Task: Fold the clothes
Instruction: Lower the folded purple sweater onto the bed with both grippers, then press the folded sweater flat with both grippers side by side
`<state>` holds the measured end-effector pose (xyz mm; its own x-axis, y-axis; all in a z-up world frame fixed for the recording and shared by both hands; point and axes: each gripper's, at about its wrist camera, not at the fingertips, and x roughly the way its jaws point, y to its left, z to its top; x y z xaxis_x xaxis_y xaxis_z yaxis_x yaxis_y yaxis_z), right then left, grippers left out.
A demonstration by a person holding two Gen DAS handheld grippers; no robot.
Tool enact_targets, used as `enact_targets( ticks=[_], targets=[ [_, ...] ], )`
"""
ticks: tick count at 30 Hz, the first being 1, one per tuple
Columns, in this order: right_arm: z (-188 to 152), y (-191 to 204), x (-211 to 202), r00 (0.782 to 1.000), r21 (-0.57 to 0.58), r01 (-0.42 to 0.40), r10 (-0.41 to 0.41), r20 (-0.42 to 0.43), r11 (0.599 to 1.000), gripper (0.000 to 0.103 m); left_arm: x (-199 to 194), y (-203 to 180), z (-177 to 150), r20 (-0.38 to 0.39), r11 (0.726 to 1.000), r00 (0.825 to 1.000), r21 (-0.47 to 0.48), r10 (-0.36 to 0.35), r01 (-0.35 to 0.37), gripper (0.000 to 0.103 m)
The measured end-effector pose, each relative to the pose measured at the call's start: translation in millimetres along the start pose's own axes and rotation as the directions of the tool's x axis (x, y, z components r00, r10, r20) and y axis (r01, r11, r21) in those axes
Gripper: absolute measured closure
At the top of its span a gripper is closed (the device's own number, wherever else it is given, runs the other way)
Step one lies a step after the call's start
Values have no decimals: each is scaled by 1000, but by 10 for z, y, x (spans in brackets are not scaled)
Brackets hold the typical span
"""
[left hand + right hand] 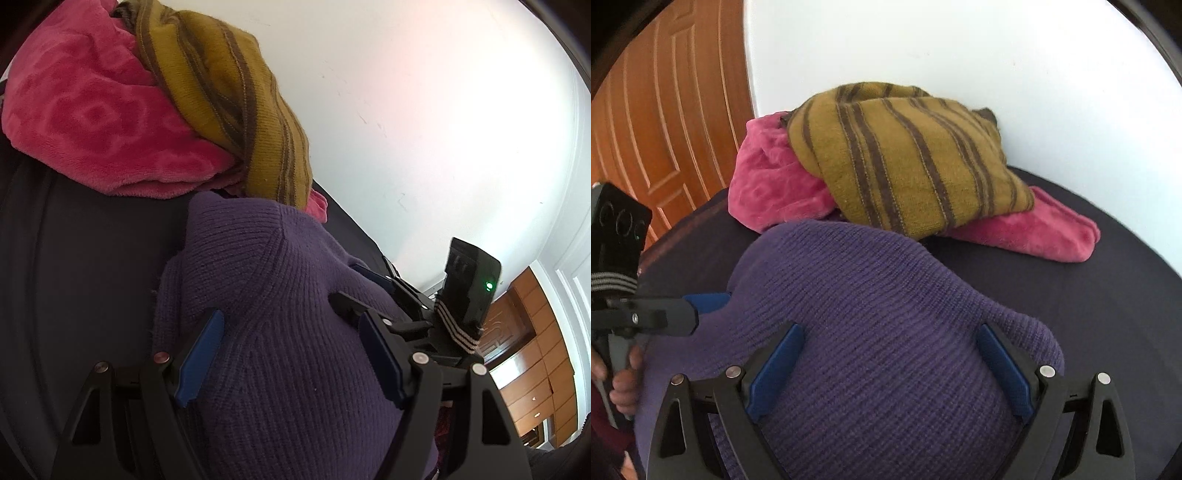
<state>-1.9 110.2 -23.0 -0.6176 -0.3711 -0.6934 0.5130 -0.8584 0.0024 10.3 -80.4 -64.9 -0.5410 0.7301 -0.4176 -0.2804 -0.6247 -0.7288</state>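
1. Since the purple sweater (871,325) lies bunched on the dark table (1108,295) right under both tools, neither's nearer
2. left gripper (291,354) and right gripper (890,369) both spread wide, holding nothing, straddling its knit

Purple ribbed sweater (871,332); pink fleece (768,192) w/ tone-on-tone motif; mustard knit (905,162) w/ brown stripes. Dark navy table (1089,295), white wall (960,48), orange-brown wood door (665,122). Tongs' pads (775,376) blue, frames black.

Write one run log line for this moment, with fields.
stage: before grasp | left claw: open over purple sweater | right claw: open over it | pile: pink, striped, unfolded
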Motion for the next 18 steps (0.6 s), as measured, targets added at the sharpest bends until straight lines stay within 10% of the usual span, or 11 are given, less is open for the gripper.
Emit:
enact_targets(
  ticks=[8, 18],
  targets=[
    [-197, -179, -722, 994, 210, -57, 36, 100, 976, 5, -28, 77, 35, 14, 999, 999, -29, -29, 29, 24],
    [-788, -560, -830, 983, 516, -178, 173, 59, 838, 5, -185, -127, 65, 18, 996, 997, 44, 74, -75, 20]
  ],
)
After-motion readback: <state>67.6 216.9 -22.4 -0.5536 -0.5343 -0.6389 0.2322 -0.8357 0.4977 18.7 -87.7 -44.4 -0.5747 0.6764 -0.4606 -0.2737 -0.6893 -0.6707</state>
